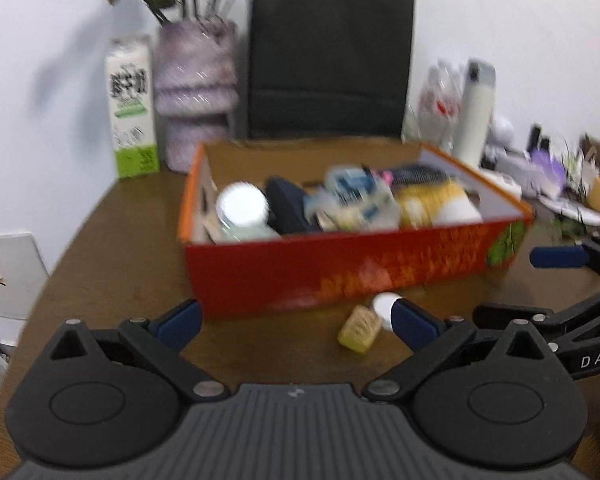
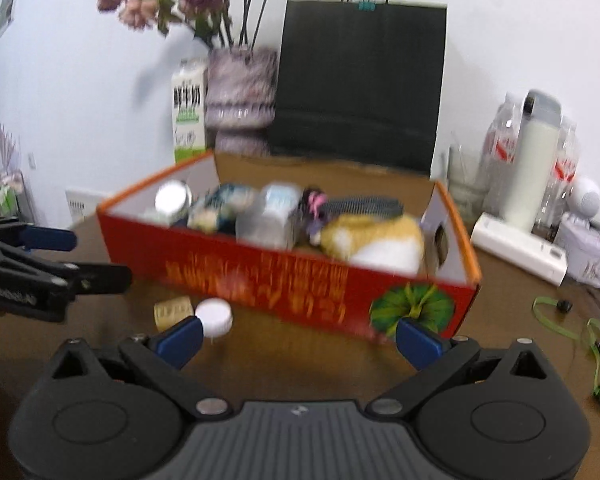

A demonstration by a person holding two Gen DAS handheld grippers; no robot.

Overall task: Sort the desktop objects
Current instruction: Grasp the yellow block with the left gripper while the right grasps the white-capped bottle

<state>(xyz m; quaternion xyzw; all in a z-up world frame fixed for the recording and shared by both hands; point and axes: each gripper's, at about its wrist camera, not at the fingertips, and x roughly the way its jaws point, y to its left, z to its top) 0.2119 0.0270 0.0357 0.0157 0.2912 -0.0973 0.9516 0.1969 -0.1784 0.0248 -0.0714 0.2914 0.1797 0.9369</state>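
Left gripper (image 1: 298, 320), right gripper (image 2: 299, 338) — jaws spread, empty; small bottle (image 1: 366, 326) lying beside red box (image 1: 340, 268).

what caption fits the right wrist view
Open right gripper facing red box, small white-capped bottle lying on the table.

Both grippers are matte black with ribbed grey bases, silver screws and blue-padded fingers (image 1: 180, 320).

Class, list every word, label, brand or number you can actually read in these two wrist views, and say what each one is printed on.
"DAS": white letters on the right gripper, cut off by the picture's edge.
Milk carton: large dark characters, too blurred to read.
Red box: yellow print on its front, too blurred to read.
Small yellow bottle: label too blurred to read.
Clear bottles: red marks, unreadable.
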